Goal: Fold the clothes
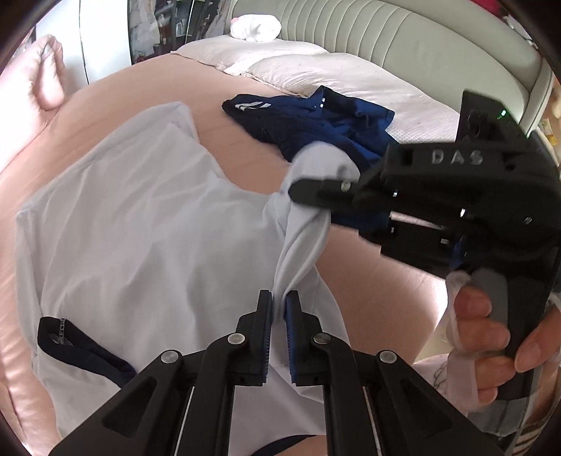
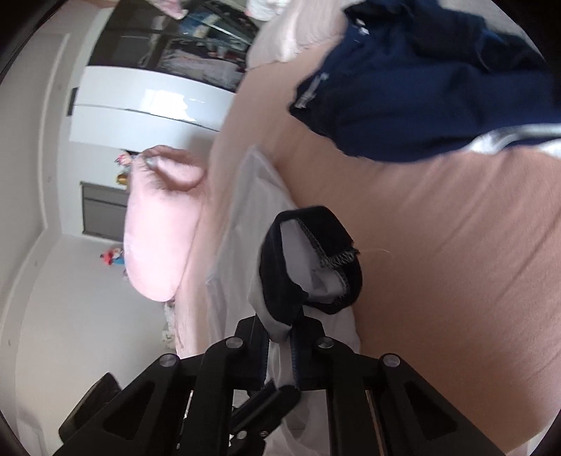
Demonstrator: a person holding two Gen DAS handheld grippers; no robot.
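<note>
- Cloth fills the near half of the left wrist view: a pale blue-white thin fabric shirt (image 1: 133,224) lies spread on a peach-pink bed sheet (image 1: 245,161), its dark navy trimmed edge (image 1: 80,343) showing at the near left.
- The left gripper (image 1: 279,315) has its jaws pressed together on a raised fold of the pale shirt's right edge, the fabric pulled up into a twisted ridge between the blue pads.
- The right gripper (image 1: 298,189) reaches in from the right, held by a hand (image 1: 491,336), with its jaws pinching the same ridge of shirt a little farther along.
- In the right wrist view, the right gripper (image 2: 280,336) clamps the white fabric just below a dark navy cuff with grey stitching (image 2: 312,259), which stands up beyond the fingertips.
- A crumpled navy blue garment (image 1: 315,122) lies on the sheet beyond the shirt, apart from both grippers.
- Cream pillows (image 1: 308,70) and a padded headboard (image 1: 403,31) sit at the far end of the bed; a pink pillow (image 1: 45,73) rests at the far left.
</note>
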